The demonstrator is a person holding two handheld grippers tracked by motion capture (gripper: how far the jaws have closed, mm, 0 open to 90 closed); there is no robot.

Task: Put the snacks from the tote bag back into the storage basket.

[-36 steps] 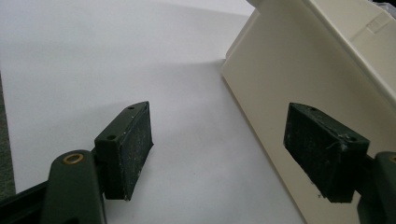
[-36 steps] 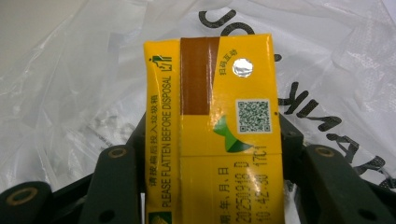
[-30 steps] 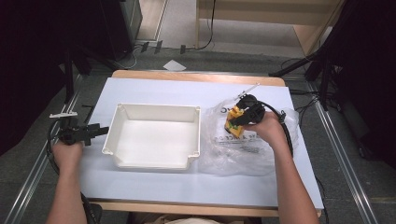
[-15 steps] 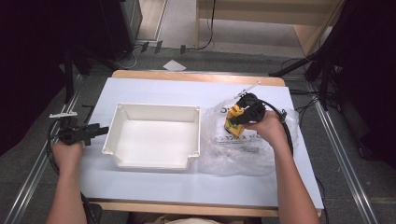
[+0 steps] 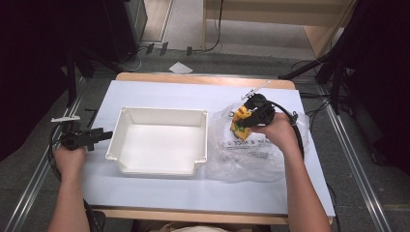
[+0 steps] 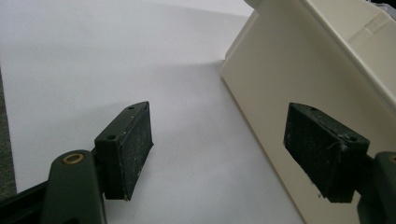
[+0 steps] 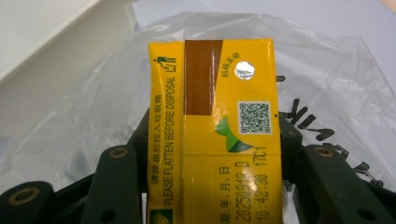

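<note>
A yellow drink carton (image 5: pixel 240 121) is held just above a crumpled clear plastic bag (image 5: pixel 246 162) on the right half of the table, with my right gripper (image 5: pixel 244 123) shut on it. In the right gripper view the carton (image 7: pixel 215 121) stands upright between the two black jaws of the right gripper (image 7: pixel 212 154), printed side and foil straw hole facing the camera, with the bag (image 7: pixel 327 70) behind it. My left gripper (image 5: pixel 103 136) is open with nothing in it, low at the left wall of a white plastic tray (image 5: pixel 164 110). In the left gripper view its fingertips (image 6: pixel 126 144) sit beside the tray wall (image 6: pixel 289 70).
The tray is empty and sits mid-table on a pale sheet (image 5: pixel 159 94). The tray's corner (image 7: pixel 42 37) lies up and left of the carton. Cables trail from the right gripper (image 5: pixel 290 116). Metal rails (image 5: pixel 29 183) flank the table.
</note>
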